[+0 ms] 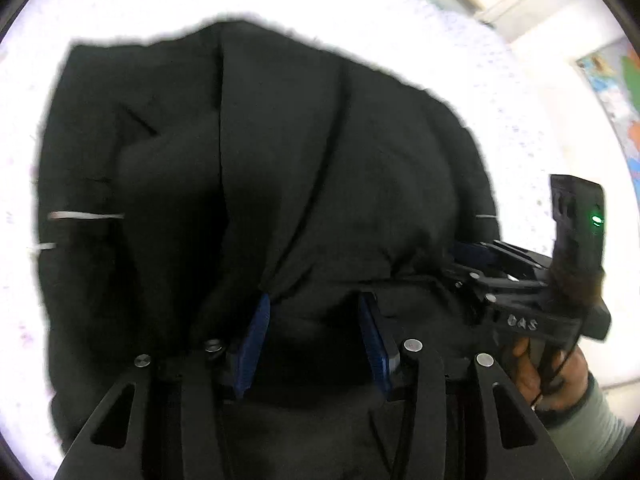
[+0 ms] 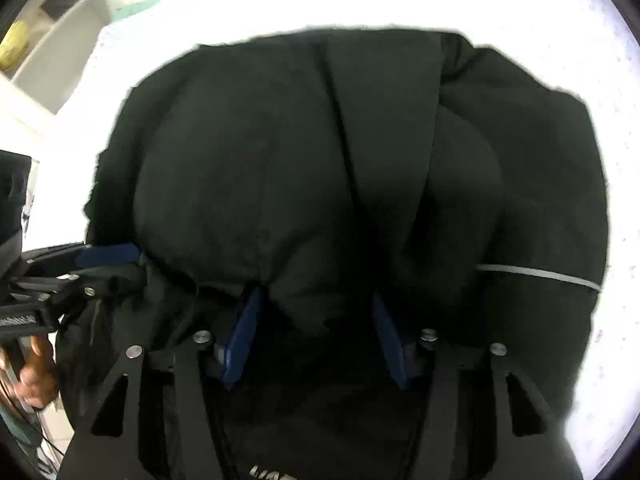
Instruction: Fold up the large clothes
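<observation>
A large black padded jacket (image 1: pixel 248 152) lies bunched on a white surface (image 1: pixel 360 12); it fills the right wrist view (image 2: pixel 320 160) too. My left gripper (image 1: pixel 316 300) has its blue pads (image 1: pixel 256 340) spread apart, with jacket fabric draped over the tips and lying between them. My right gripper (image 2: pixel 316 296) stands the same way, blue pads (image 2: pixel 240 340) apart, fabric over the tips. Each gripper shows in the other's view, the right (image 1: pixel 472 254) at the jacket's right edge, the left (image 2: pixel 132 256) at its left edge. Whether the fingers pinch cloth is hidden.
The white surface with faint speckles surrounds the jacket (image 2: pixel 540 20). A white shelf unit (image 2: pixel 60 40) stands at the back left. A colourful poster (image 1: pixel 612 92) hangs on the wall at right. Thin grey stripes (image 2: pixel 540 274) mark the jacket's sleeve.
</observation>
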A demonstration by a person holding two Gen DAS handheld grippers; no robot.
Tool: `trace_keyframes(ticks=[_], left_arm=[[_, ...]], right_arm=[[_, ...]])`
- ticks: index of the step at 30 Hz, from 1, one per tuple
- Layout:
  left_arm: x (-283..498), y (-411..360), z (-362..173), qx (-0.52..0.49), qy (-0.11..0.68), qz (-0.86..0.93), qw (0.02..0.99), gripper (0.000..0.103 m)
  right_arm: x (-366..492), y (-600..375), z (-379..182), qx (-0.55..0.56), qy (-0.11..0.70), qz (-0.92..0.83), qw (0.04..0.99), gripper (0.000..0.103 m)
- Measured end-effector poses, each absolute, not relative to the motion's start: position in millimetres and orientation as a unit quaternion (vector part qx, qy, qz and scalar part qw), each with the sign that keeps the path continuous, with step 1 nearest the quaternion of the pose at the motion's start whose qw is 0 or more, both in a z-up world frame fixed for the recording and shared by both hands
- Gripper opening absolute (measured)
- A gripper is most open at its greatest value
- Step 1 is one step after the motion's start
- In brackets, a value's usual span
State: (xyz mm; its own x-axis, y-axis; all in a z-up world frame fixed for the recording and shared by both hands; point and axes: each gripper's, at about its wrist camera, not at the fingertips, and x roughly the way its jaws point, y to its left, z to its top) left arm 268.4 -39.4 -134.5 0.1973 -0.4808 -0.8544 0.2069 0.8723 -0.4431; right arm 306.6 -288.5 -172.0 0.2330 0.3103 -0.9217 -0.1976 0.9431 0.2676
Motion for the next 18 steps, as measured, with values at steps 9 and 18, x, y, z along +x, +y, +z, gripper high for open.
trace_keyframes(ticks=[9,18], left_arm=[[148,84,-95,-0.135,0.607,-0.155,0.768,0.063],[61,130,-165,-0.217,0.668,-0.091,0.706,0.063]], right_arm=[[200,-367,-116,0.058,0.584,0.157,0.794,0.062],[96,-448,-137,0.105,0.637,0.07,0.761,0.062]])
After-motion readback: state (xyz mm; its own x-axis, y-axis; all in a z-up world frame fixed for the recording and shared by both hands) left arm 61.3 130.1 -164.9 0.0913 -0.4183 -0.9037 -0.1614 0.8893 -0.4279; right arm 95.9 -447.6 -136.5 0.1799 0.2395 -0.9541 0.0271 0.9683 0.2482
